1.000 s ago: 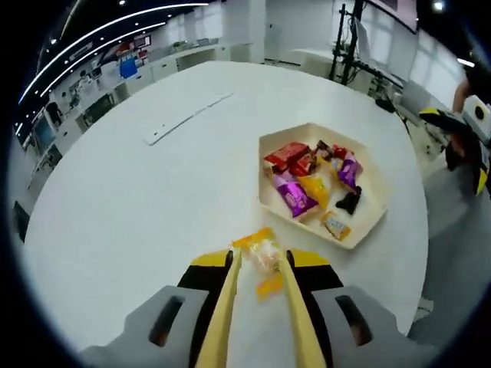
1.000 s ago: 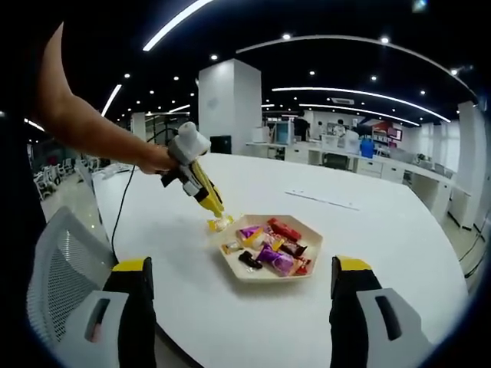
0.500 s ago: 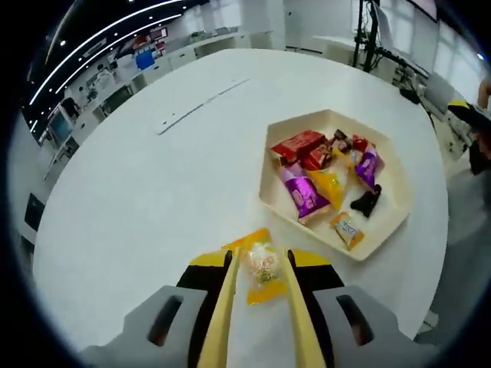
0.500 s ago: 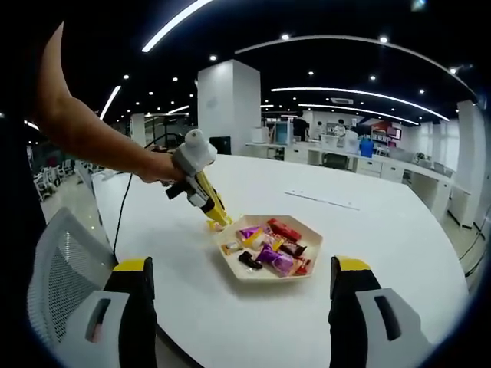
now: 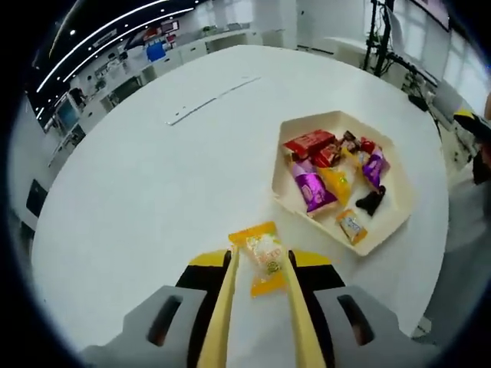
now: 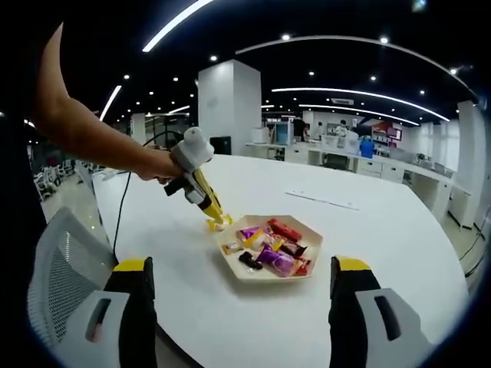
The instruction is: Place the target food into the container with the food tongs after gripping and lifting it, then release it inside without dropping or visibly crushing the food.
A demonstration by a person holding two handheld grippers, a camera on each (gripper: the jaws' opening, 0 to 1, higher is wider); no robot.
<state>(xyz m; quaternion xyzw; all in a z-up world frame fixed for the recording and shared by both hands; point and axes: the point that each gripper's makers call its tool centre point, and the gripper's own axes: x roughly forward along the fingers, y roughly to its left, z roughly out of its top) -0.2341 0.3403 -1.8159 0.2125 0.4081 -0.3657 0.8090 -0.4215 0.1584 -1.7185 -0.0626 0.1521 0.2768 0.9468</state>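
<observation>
A pair of yellow food tongs [image 5: 224, 295] runs between the jaws of my left gripper [image 5: 259, 264], which is shut on them. The tong tips pinch a candy in an orange-yellow wrapper [image 5: 264, 256]. In the right gripper view a person's hand holds that left gripper [image 6: 192, 162], with the tongs [image 6: 207, 201] pointing down and the candy [image 6: 219, 224] low over the table, just left of the tray. The cream hexagonal tray [image 5: 285, 146] [image 6: 307, 270] holds several wrapped sweets. My right gripper [image 6: 242, 307] is open, with nothing between its jaws, on the near side of the tray.
A round white table [image 5: 138, 184] carries the tray. A thin white strip [image 5: 211, 100] lies further out on it. A grey mesh chair [image 6: 61, 268] stands at the table's near left edge. Office desks line the background.
The left gripper view has swung a little, so the tray sits further right and up. The candy stays pinched in the tongs. The right gripper has not moved.
</observation>
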